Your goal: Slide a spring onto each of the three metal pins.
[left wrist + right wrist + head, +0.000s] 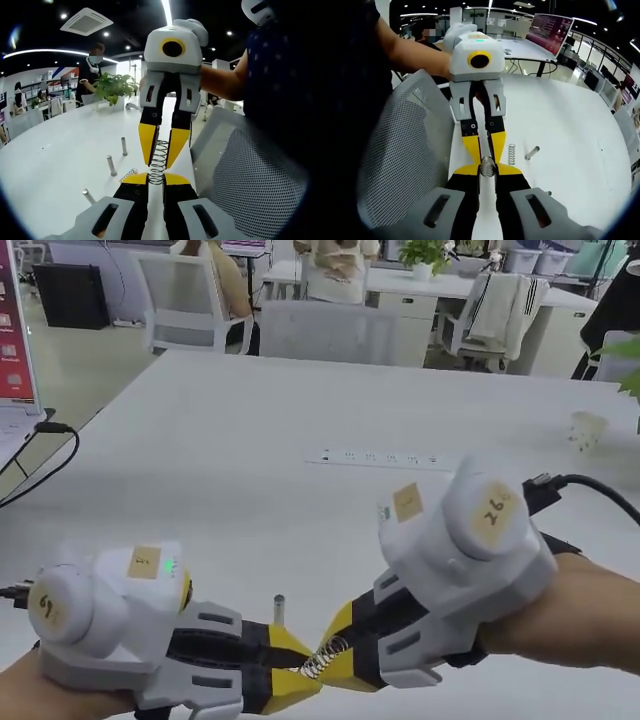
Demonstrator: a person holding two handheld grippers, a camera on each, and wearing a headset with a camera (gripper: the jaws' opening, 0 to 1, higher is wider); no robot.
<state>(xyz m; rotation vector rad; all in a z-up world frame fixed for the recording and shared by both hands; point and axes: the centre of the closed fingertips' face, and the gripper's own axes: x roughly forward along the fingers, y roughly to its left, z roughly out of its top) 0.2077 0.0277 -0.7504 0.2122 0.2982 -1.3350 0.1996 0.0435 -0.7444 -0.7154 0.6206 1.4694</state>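
Note:
One steel spring [322,660] is caught between both yellow-tipped grippers, just above the white table [300,410] near its front edge. My left gripper [305,675] [156,179] grips the spring's [159,155] near end. My right gripper [335,650] [487,171] meets it head-on, its fingers closed along the coil [487,167]. Three upright metal pins [124,146] [111,165] [88,196] stand bare just beyond the tips, and one pin [279,608] appears in the head view. A second spring [128,175] [511,153] lies loose on the table beside a pin [532,152].
A power strip [380,458] lies mid-table, and a paper cup [587,430] stands at the far right. A black cable [50,470] hangs off the left edge. A grey mesh chair back [405,145] is close behind the front edge. Chairs and desks stand beyond the table.

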